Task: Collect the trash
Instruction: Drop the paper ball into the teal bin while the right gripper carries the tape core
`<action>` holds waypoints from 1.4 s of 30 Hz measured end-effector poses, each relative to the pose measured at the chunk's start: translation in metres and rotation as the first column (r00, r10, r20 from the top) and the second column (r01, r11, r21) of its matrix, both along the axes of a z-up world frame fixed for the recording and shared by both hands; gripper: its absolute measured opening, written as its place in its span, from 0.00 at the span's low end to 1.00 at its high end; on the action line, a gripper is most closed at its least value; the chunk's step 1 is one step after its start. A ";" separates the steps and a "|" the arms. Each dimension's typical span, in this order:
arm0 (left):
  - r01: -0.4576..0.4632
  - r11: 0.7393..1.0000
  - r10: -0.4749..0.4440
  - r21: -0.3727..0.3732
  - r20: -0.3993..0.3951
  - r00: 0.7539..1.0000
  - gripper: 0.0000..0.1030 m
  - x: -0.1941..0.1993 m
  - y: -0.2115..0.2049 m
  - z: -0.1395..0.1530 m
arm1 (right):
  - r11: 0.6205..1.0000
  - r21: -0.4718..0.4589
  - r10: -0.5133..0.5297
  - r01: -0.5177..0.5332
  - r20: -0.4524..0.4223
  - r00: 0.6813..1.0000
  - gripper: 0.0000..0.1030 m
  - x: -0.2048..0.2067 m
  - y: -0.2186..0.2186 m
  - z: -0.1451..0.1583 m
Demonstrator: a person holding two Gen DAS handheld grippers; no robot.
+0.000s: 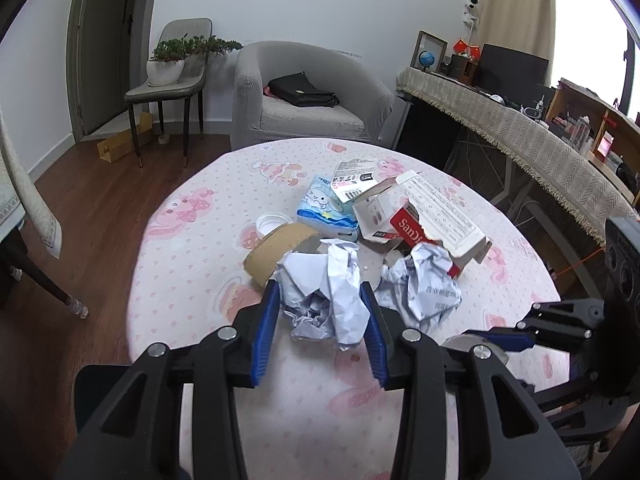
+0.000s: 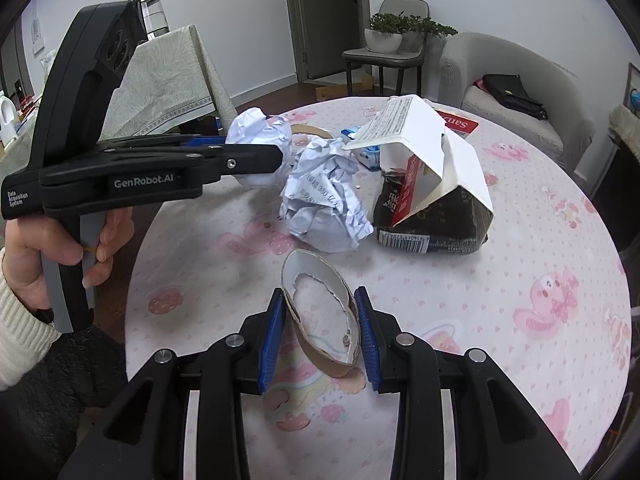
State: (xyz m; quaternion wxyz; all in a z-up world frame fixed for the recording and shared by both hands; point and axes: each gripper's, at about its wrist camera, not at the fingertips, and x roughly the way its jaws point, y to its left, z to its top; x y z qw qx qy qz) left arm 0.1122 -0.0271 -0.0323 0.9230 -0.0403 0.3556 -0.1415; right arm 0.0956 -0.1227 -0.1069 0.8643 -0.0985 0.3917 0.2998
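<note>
Blue-padded fingers of the left tool clamp a crumpled white paper ball, pads pressed against both its sides; from the right wrist view the same ball sits at that tool's tip, lifted above the counter. Left hand grips the handle. Right tool is shut on a flattened cardboard ring with torn white lining, held upright between its pads near the counter's near edge. In the left wrist view only the right tool's fingers show at the right side.

Second crumpled printed paper lies on the counter toward its middle, just beside an opened white carton leaning over a dark package with a barcode. A red SanDisk card lies by the carton. Blue cartoon tissue pack, brown tape roll and white lid sit toward the far side. Pink cartoon cloth covers the round counter.
</note>
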 end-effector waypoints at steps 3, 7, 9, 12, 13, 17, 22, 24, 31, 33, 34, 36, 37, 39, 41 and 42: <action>-0.003 1.000 0.003 0.020 0.005 1.000 0.41 -0.010 0.005 0.000 | 1.000 0.017 -0.001 0.001 0.008 1.000 0.34 -0.005 0.003 0.004; -0.020 1.000 0.019 0.024 0.008 1.000 0.41 -0.021 0.021 0.002 | 0.999 0.040 0.003 -0.004 0.028 1.000 0.34 -0.015 0.014 0.012; -0.034 0.999 0.034 0.022 0.014 0.999 0.41 -0.027 0.031 0.005 | 0.998 0.057 -0.002 -0.001 0.037 0.999 0.34 -0.017 0.019 0.015; -0.054 0.998 0.053 0.031 0.022 0.998 0.41 -0.034 0.046 0.007 | 0.996 0.086 -0.003 0.000 0.042 0.999 0.34 -0.016 0.031 0.019; -0.062 0.998 0.062 0.032 0.020 0.998 0.41 -0.036 0.054 0.007 | 0.996 0.088 0.000 -0.003 0.044 0.999 0.34 -0.015 0.036 0.019; -0.087 0.995 0.087 0.042 0.006 0.996 0.41 -0.037 0.076 0.002 | 0.995 0.097 -0.002 -0.002 0.047 0.999 0.34 -0.011 0.052 0.023; -0.121 0.992 0.122 0.048 -0.018 0.992 0.41 -0.037 0.110 -0.007 | 0.994 0.109 0.012 -0.018 0.052 0.999 0.34 -0.005 0.075 0.027; -0.137 0.990 0.138 0.046 -0.034 0.990 0.41 -0.037 0.126 -0.012 | 0.993 0.114 0.019 -0.025 0.055 0.998 0.34 -0.004 0.087 0.028; -0.174 0.982 0.182 0.078 -0.100 0.978 0.41 -0.040 0.174 -0.037 | 0.990 0.126 0.053 -0.059 0.050 0.997 0.34 0.003 0.130 0.030; -0.188 0.978 0.199 0.087 -0.139 0.970 0.41 -0.042 0.189 -0.049 | 0.988 0.137 0.066 -0.072 0.049 0.997 0.34 0.005 0.142 0.031; -0.191 0.977 0.204 0.091 -0.161 0.966 0.41 -0.042 0.194 -0.054 | 0.987 0.139 0.073 -0.079 0.050 0.996 0.34 0.006 0.151 0.032; -0.195 0.976 0.211 0.099 -0.196 0.958 0.41 -0.044 0.208 -0.065 | 0.986 0.141 0.086 -0.092 0.050 0.995 0.34 0.007 0.163 0.031; -0.193 0.976 0.211 0.103 -0.206 0.956 0.41 -0.045 0.212 -0.068 | 0.985 0.142 0.096 -0.101 0.048 0.994 0.34 0.008 0.173 0.030; -0.194 0.974 0.215 0.114 -0.223 0.951 0.41 -0.046 0.223 -0.075 | 0.984 0.137 0.112 -0.116 0.043 0.993 0.34 0.010 0.187 0.027; -0.200 0.973 0.222 0.113 -0.251 0.942 0.41 -0.048 0.236 -0.083 | 0.984 0.131 0.120 -0.124 0.035 0.992 0.34 0.012 0.200 0.025; -0.203 0.973 0.227 0.113 -0.265 0.937 0.41 -0.049 0.240 -0.087 | 0.984 0.127 0.125 -0.128 0.031 0.992 0.34 0.014 0.206 0.023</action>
